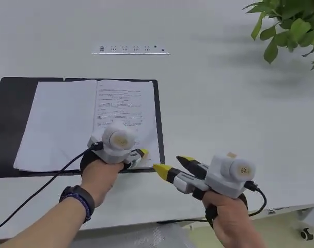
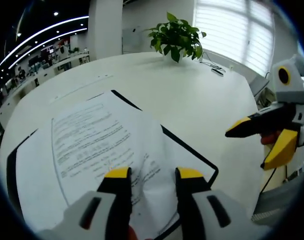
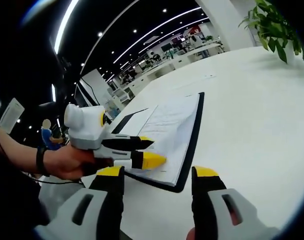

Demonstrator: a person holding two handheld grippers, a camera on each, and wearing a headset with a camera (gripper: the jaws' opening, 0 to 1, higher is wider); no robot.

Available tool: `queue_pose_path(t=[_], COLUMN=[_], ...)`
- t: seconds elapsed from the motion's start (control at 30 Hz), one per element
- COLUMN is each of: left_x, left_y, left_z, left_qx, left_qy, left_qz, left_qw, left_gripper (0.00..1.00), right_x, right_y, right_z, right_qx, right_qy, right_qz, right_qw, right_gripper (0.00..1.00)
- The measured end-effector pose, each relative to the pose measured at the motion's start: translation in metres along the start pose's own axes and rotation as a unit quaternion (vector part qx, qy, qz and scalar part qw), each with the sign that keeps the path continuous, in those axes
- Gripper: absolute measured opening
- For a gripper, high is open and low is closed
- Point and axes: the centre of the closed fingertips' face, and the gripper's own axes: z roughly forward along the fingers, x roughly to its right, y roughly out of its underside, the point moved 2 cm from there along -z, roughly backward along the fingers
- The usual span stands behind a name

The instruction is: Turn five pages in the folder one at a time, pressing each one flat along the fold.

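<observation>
Progress cannot be counted from what shows: the folder [image 1: 3,124] lies open at the left of the head view on the white table [image 1: 224,103], with a blank-backed sheet [image 1: 59,124] lying fairly flat on its left half and a printed page [image 1: 123,108] on its right half, so at least one turn looks done, but how many of the five is not readable. The left gripper [image 2: 153,174] sits over the lower right corner of the printed page, its jaws a moderate gap apart with paper showing between them; I cannot tell if they touch it. The right gripper [image 1: 172,164] hovers over bare table just beside the folder's lower right corner, jaws spread wide and empty. My guess is that a fresh turn is about to begin, with its pressing along the fold not yet done.
</observation>
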Motion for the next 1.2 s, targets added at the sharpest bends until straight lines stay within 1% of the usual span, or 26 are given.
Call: queue_pose_path(t=[0.13,0.27,0.33,0.37,0.47,0.6,0.7,0.8,0.87,1.1,1.2], left_x=[-0.003,-0.003,-0.003,-0.003,-0.005,-0.004,-0.005,-0.006,-0.006,-0.006,-0.005], left_y=[0.002,0.004,0.006,0.008,0.011,0.015,0.017,0.019,0.021,0.026,0.027], left_z=[-0.003,-0.005,-0.008,-0.010,-0.013,-0.018,-0.020,-0.022,-0.024,-0.030,-0.032], left_qx=[0.002,0.002,0.001,0.001,0.004,0.001,0.000,-0.001,-0.002,-0.009,-0.010], left_qy=[0.000,-0.001,-0.001,-0.001,-0.002,-0.001,-0.001,-0.001,0.000,0.001,0.007], left_qz=[-0.012,-0.017,-0.020,-0.024,-0.031,-0.032,-0.036,-0.037,-0.037,-0.033,-0.039], left_qw=[0.9999,0.9999,0.9998,0.9997,0.9995,0.9995,0.9994,0.9993,0.9993,0.9994,0.9991], left_gripper=[0.30,0.28,0.27,0.27,0.26,0.25,0.24,0.24,0.24,0.25,0.28], right_x=[0.000,0.001,0.002,0.002,0.000,0.002,0.004,0.007,0.008,0.007,0.007], right_y=[-0.015,-0.022,-0.028,-0.031,-0.035,-0.036,-0.034,-0.032,-0.030,-0.028,-0.027], right_z=[0.018,0.038,0.047,0.053,0.067,0.080,0.085,0.089,0.090,0.089,0.089], right_qx=[0.014,0.015,0.020,0.027,0.024,0.023,0.012,0.009,0.005,0.008,0.008], right_qy=[-0.014,-0.023,-0.029,-0.030,-0.032,-0.032,-0.029,-0.030,-0.031,-0.037,-0.038], right_qz=[0.004,0.005,0.014,0.030,0.026,0.039,0.032,0.045,0.044,0.062,0.066], right_qw=[0.9998,0.9996,0.9993,0.9987,0.9989,0.9985,0.9990,0.9985,0.9985,0.9974,0.9970], right_gripper=[0.52,0.52,0.52,0.52,0.51,0.51,0.51,0.50,0.50,0.46,0.44])
